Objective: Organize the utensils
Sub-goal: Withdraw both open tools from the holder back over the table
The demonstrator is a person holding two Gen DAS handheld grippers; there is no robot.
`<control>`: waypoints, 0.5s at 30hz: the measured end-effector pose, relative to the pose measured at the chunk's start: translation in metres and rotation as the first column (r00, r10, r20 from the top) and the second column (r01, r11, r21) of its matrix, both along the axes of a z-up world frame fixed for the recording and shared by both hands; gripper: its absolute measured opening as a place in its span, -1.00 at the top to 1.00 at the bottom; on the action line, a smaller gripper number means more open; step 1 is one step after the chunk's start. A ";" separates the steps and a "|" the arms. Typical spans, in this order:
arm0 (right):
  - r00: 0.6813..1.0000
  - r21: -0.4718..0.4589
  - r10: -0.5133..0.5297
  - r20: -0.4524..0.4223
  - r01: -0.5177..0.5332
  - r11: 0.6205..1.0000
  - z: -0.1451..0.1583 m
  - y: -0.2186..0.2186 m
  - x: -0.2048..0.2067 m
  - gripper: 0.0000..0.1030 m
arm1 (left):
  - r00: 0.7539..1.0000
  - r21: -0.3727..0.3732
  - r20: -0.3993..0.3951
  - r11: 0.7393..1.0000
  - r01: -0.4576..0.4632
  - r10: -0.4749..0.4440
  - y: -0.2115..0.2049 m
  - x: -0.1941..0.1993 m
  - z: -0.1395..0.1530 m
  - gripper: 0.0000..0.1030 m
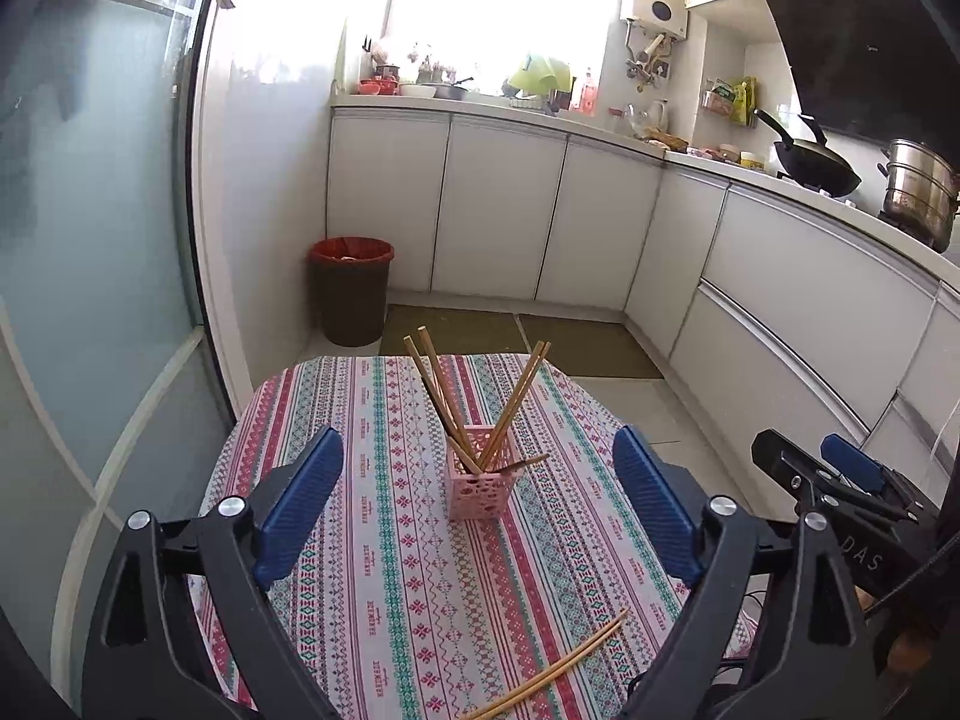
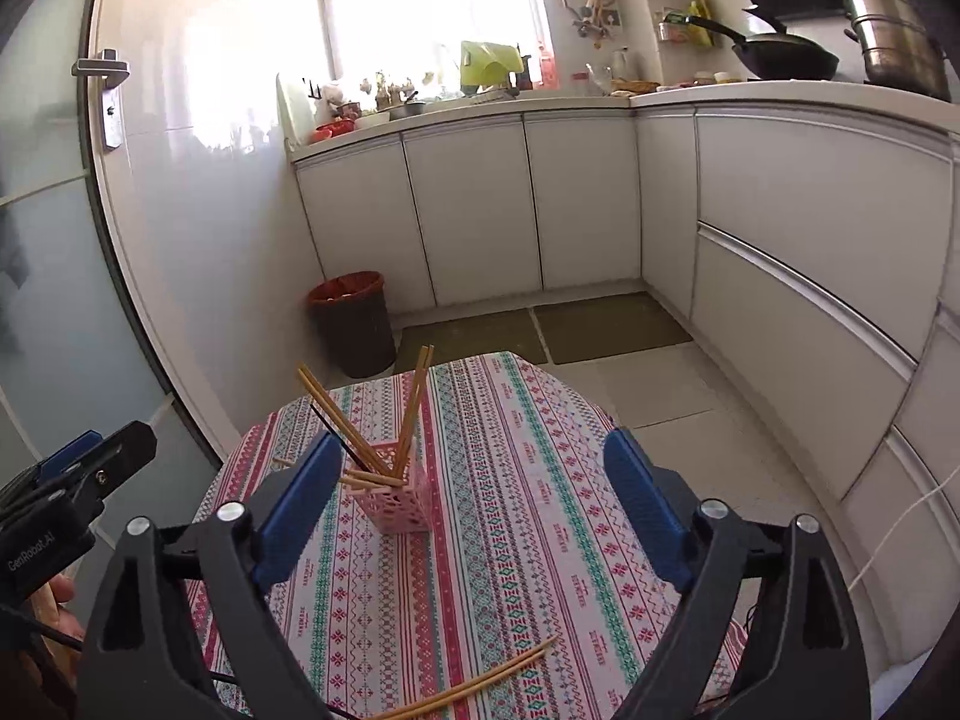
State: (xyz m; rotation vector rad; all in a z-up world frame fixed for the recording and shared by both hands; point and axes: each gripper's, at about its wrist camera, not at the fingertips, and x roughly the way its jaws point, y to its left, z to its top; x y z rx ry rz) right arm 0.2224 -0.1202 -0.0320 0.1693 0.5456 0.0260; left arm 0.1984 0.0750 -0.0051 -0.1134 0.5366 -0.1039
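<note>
Two handheld grippers hover above a small tabletop [image 1: 372,540] draped in a striped, patterned cloth in a narrow kitchen. The left gripper [image 1: 478,504] holds its blue-padded jaws wide apart with nothing between them, and the right gripper [image 2: 472,507] is spread just as wide and equally empty; each one shows at the edge of the other's camera view. Near the middle of the tabletop stands a pink perforated holder [image 1: 477,477], upright, with several wooden chopsticks [image 1: 441,387] stuck in it: their lower ends sit inside and their long axes fan upward and outward, one bunch leaning toward the left and another toward the right in the left wrist view. One more stick lies nearly flat across the holder's rim, its tip jutting out to the side. Well apart from the holder, at the near edge of the tabletop, a loose pair of chopsticks [image 1: 558,669] lies flat on the cloth, side by side, the long axis running diagonally from the near left toward the far right. Beyond the tabletop, a dark waste bin [image 1: 351,288] with a red liner stands on the floor against white cabinets [image 1: 498,210], and a black wok [image 1: 816,165] and a steel pot [image 1: 918,192] sit on the counter at right.
</note>
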 end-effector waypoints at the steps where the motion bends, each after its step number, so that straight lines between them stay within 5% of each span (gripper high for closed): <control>1: 1.000 0.001 0.004 -0.010 -0.004 1.000 -0.002 -0.001 -0.003 -0.84 | 1.000 0.002 -0.008 1.000 0.004 -0.004 -0.001 -0.003 -0.002 -0.77; 10: 0.997 0.061 0.014 -0.074 -0.009 0.998 -0.023 -0.020 -0.044 -0.87 | 0.996 0.062 -0.071 0.997 0.054 -0.050 -0.018 -0.021 -0.021 -0.86; 15: 0.995 0.095 0.047 -0.084 -0.039 0.995 -0.038 -0.036 -0.090 -0.87 | 0.976 0.091 -0.188 0.988 0.125 -0.106 -0.033 -0.011 -0.048 -0.86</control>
